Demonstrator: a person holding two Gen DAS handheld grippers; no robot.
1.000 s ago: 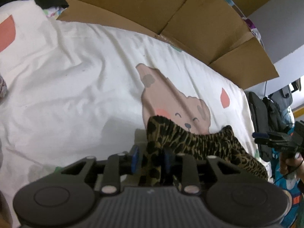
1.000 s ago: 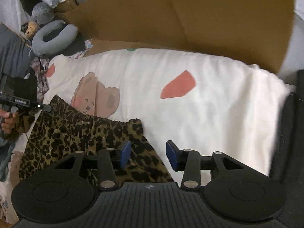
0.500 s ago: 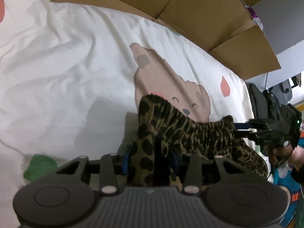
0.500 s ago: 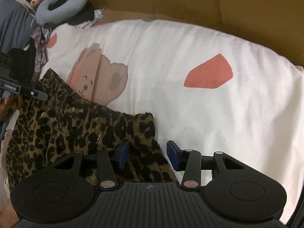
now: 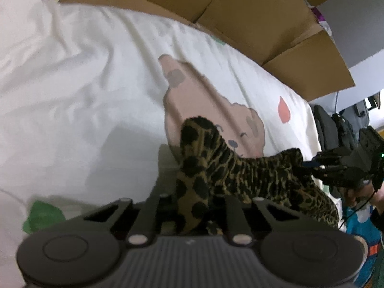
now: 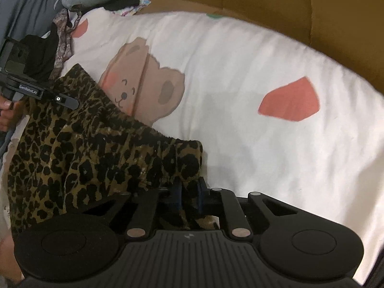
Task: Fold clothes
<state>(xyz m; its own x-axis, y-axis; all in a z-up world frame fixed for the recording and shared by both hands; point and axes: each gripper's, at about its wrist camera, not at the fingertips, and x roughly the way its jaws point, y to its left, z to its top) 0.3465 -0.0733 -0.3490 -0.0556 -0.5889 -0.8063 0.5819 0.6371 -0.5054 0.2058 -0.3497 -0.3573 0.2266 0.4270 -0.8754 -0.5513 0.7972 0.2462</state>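
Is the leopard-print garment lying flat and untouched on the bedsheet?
No: both the right tongs and left tongs pinch the leopard-print garment, lifting its waistband.

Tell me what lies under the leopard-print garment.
Under the leopard-print garment lies a white bedsheet with a bear print; the bear's lower part is covered. Whatever else lies beneath is hidden.

The right gripper [image 6: 188, 195] has its jaws pinched on a corner of the leopard-print garment [image 6: 79, 148], lying on the bear-print bedsheet [image 6: 240, 72]; the left gripper [image 6: 36, 88] grips its far corner.
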